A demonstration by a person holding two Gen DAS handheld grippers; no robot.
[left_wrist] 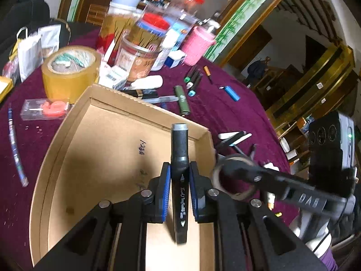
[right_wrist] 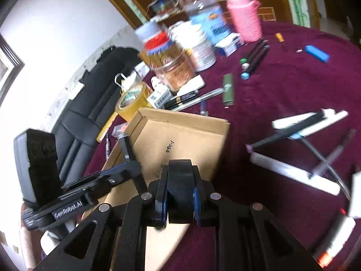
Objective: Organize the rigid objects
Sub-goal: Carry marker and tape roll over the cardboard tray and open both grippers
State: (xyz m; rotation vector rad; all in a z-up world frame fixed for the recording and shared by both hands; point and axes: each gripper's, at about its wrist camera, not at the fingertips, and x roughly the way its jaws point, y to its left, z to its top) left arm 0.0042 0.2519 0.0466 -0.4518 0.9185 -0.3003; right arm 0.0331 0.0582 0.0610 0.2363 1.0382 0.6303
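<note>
My left gripper (left_wrist: 179, 176) is shut on a black marker (left_wrist: 179, 149) with a grey cap, held above the open cardboard box (left_wrist: 67, 158). My right gripper (right_wrist: 180, 192) is shut on a roll of black tape (right_wrist: 180, 180), held over the near edge of the same box (right_wrist: 191, 122). In the left wrist view the right gripper (left_wrist: 227, 169) holds the tape roll (left_wrist: 241, 196) just right of the box. In the right wrist view the left gripper (right_wrist: 129, 164) holds the marker (right_wrist: 125, 144) over the box's left side. The box looks empty.
The table has a purple cloth (left_wrist: 225, 113). Beyond the box lie a yellow tape roll (left_wrist: 70, 72), jars (left_wrist: 140, 54), a pink cup (left_wrist: 197, 45), several markers (left_wrist: 194, 81), a green tube (left_wrist: 182, 100) and a blue lighter (left_wrist: 232, 92). Pens (right_wrist: 304, 124) lie to the right.
</note>
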